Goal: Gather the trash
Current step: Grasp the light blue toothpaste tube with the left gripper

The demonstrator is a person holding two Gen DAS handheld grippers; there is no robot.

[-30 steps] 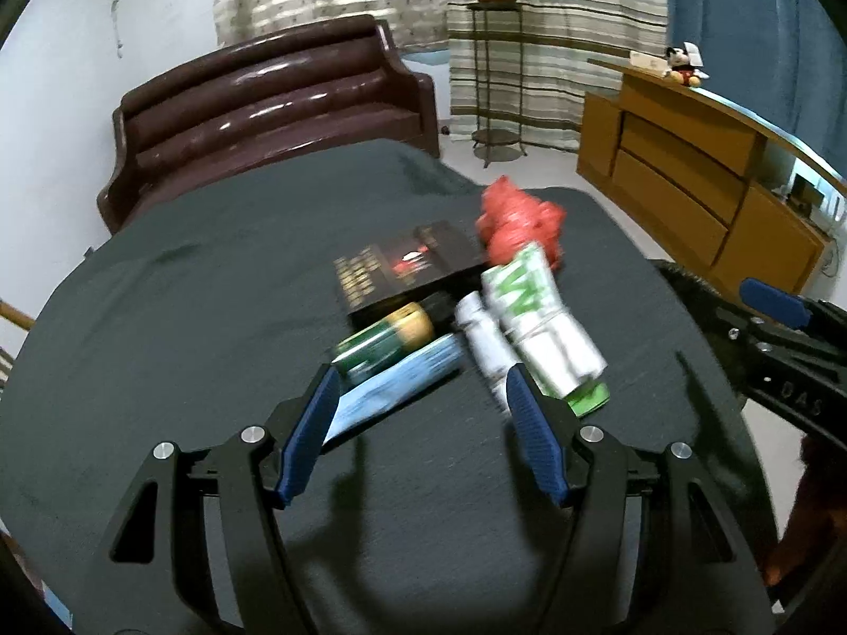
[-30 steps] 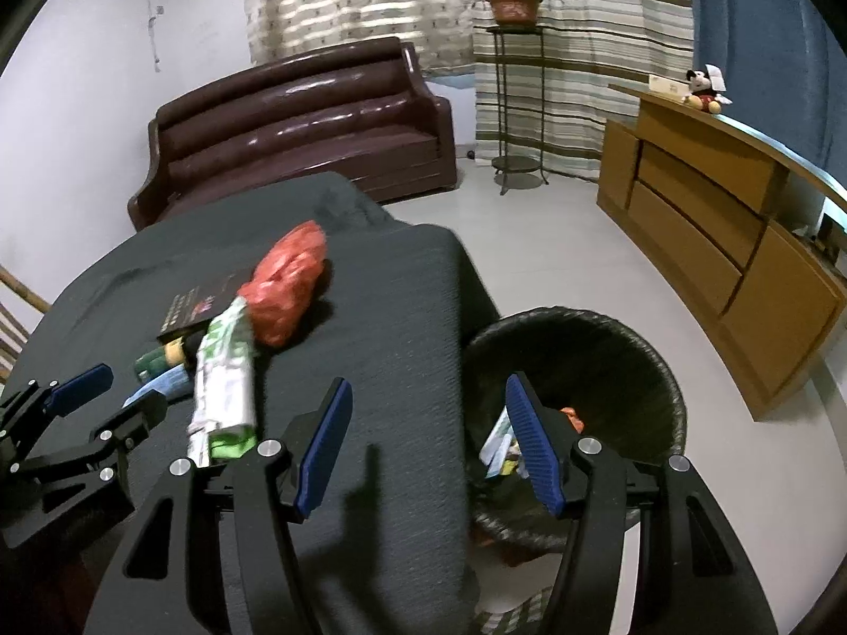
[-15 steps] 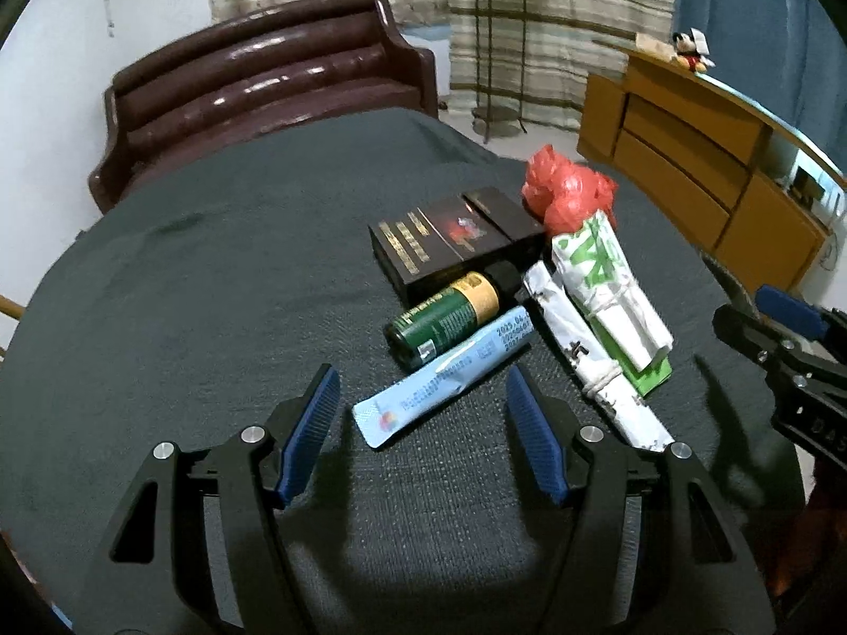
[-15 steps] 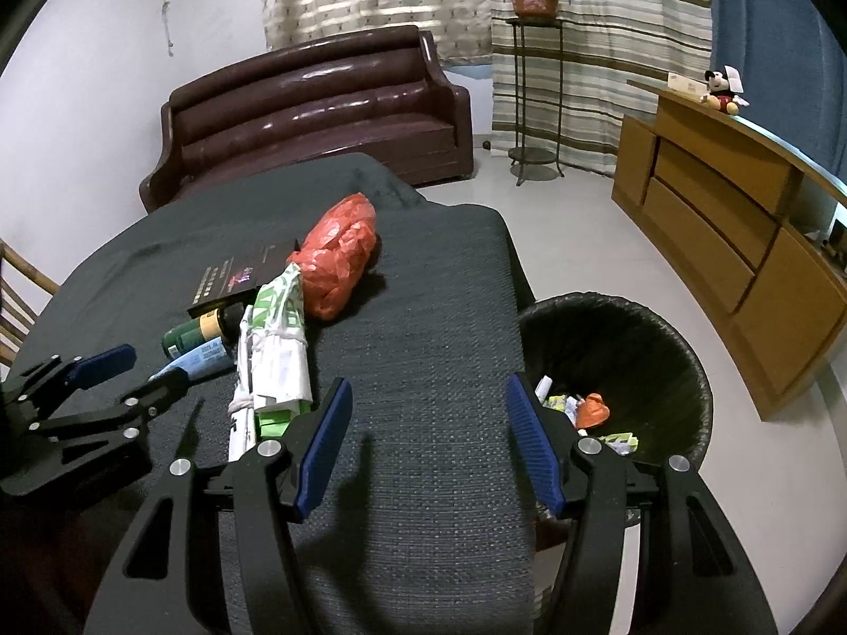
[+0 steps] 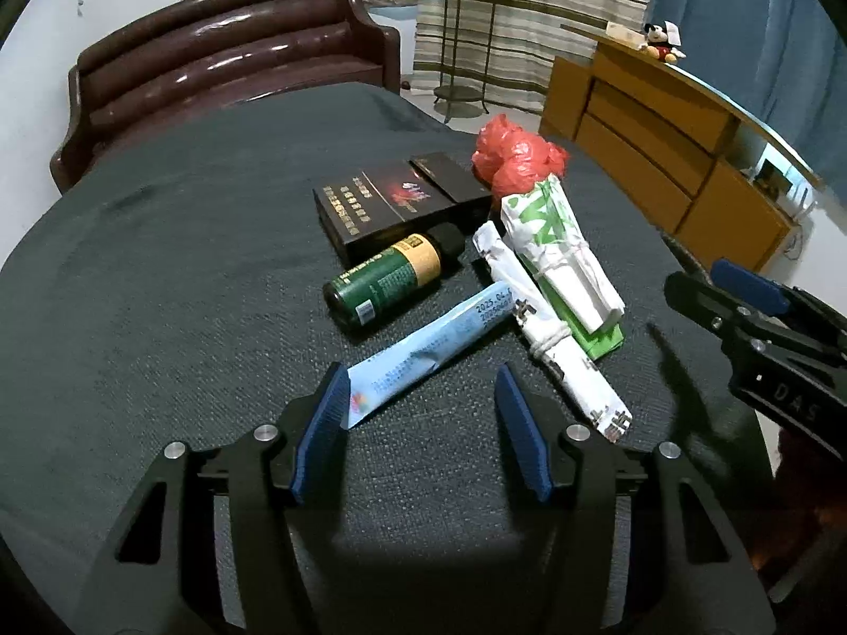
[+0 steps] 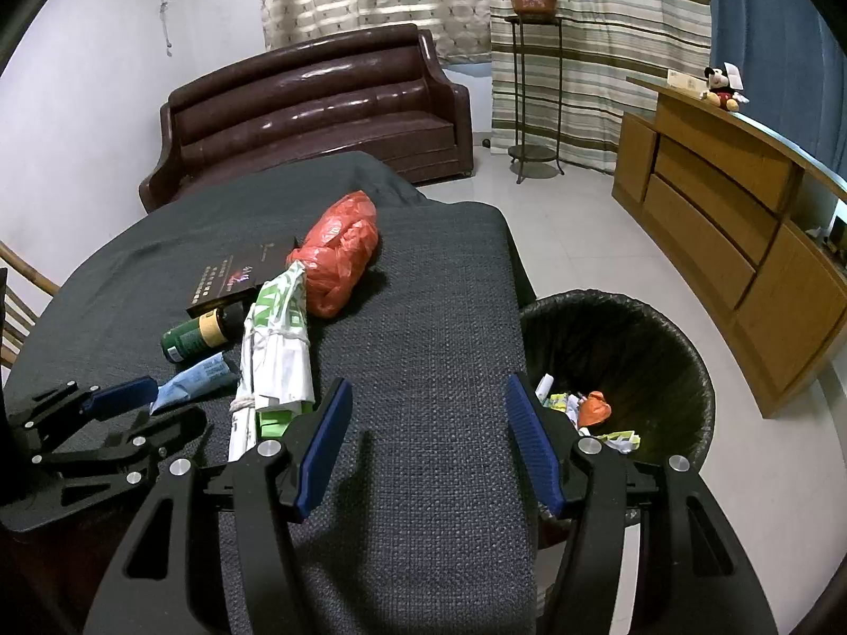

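Dark cloth covers the table [image 5: 159, 264], where five pieces wait: sachet [image 5: 423, 352], bottle [image 5: 386, 280], box [image 5: 392, 201], paper bundle [image 5: 556, 264], red bag [image 5: 516, 156]. At four o'clock in the right view, the bin [image 6: 683, 370] already holds scraps. Left gripper [image 5: 421, 423], jaws just narrowed but spread, brackets the sachet's end unpinched; right gripper [image 6: 429, 444] hangs spread, empty.

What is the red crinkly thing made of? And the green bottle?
The red bag looks like thin plastic film: glossy, crumpled, bunched into folds. The green bottle seems to be smooth plastic or glass under a printed label, with a black cap; the pictures cannot settle which.
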